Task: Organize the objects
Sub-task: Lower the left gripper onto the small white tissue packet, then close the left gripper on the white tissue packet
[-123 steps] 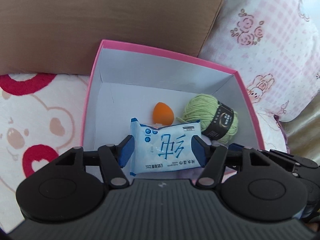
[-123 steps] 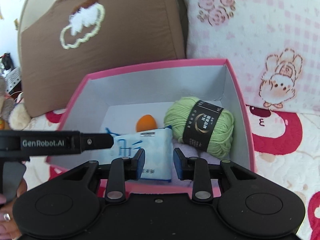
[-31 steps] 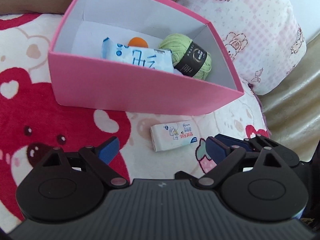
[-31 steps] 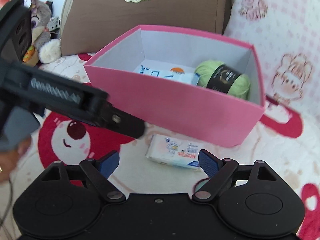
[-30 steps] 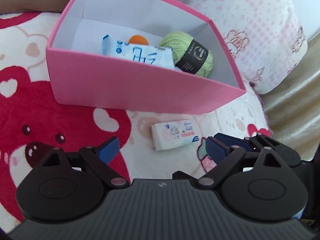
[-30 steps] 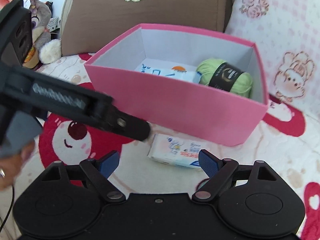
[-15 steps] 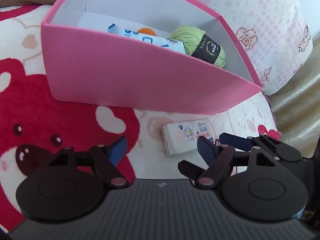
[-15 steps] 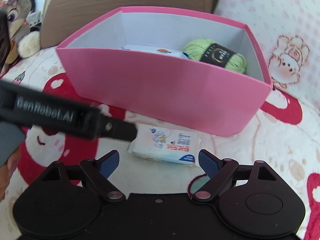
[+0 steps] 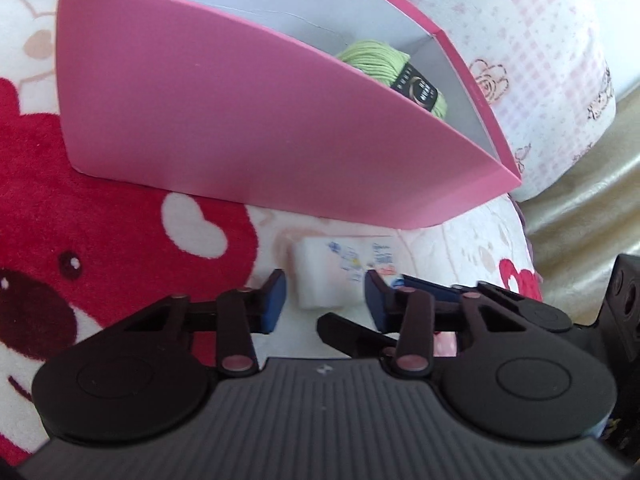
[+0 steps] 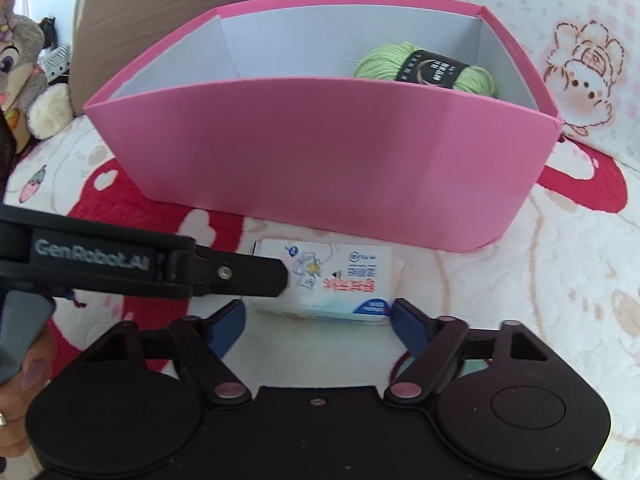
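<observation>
Tissue pack (image 10: 332, 280) between closing right gripper (image 10: 318, 322) pads, untouched.

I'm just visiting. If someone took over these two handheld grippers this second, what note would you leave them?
Left gripper: jaws have just been closing, tips at the tissue pack, no clear grip yet.
Right gripper: also closing, straddles the pack, pads not pressing.
Pack lies on the blanket in front of the pink box.
Done: green yarn is inside.
Left: probably grasp the pack and box it.
</observation>
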Demonstrator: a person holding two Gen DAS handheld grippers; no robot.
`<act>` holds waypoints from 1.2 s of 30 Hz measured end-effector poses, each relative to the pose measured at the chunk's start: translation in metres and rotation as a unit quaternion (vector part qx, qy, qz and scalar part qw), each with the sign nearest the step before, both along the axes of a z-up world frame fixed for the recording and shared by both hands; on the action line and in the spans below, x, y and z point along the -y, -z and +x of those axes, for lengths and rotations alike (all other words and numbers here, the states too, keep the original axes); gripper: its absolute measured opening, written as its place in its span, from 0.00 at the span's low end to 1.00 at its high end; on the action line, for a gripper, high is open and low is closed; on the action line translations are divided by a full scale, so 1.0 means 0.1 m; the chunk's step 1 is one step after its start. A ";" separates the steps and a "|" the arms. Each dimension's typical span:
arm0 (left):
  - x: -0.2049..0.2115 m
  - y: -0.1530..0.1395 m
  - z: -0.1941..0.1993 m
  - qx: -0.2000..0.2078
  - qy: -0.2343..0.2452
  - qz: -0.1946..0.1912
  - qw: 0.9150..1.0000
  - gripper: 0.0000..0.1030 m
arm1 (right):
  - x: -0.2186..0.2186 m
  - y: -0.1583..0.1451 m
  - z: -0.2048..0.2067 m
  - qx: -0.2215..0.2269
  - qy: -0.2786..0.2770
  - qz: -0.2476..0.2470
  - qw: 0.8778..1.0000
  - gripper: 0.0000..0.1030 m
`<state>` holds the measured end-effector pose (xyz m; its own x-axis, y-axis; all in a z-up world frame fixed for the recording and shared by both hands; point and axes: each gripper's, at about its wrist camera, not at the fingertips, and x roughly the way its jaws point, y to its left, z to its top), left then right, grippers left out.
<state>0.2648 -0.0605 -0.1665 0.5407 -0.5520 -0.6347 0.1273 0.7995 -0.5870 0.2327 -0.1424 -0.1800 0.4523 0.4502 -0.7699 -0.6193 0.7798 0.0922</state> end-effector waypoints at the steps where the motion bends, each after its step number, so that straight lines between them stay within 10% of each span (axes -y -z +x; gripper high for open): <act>1: 0.02 0.00 -0.01 0.000 -0.007 0.011 1.000 0.37 | -0.02 0.00 -0.02 0.002 -0.005 -0.001 1.000 0.74; 13: -0.03 -0.01 0.04 -0.096 -0.029 0.032 0.994 0.32 | -0.08 -0.03 -0.07 -0.016 -0.042 0.010 0.999 0.74; 25: -0.04 -0.10 0.03 -0.018 -0.050 0.096 0.994 0.29 | -0.11 0.04 -0.07 0.007 -0.036 -0.002 0.999 0.65; 29: -0.12 -0.03 0.06 -0.054 -0.053 0.033 0.997 0.20 | -0.09 0.06 -0.02 -0.001 -0.027 0.004 1.000 0.60; 36: 0.03 -0.08 0.01 -0.025 -0.039 0.079 0.996 0.20 | -0.20 0.13 -0.10 0.028 -0.032 -0.027 0.999 0.61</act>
<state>0.2659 -0.0633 -0.1580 0.5430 -0.4007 -0.7379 0.0347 0.8887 -0.4571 0.2224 -0.1228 -0.1929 0.4664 0.4380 -0.7685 -0.6709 0.7414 0.0153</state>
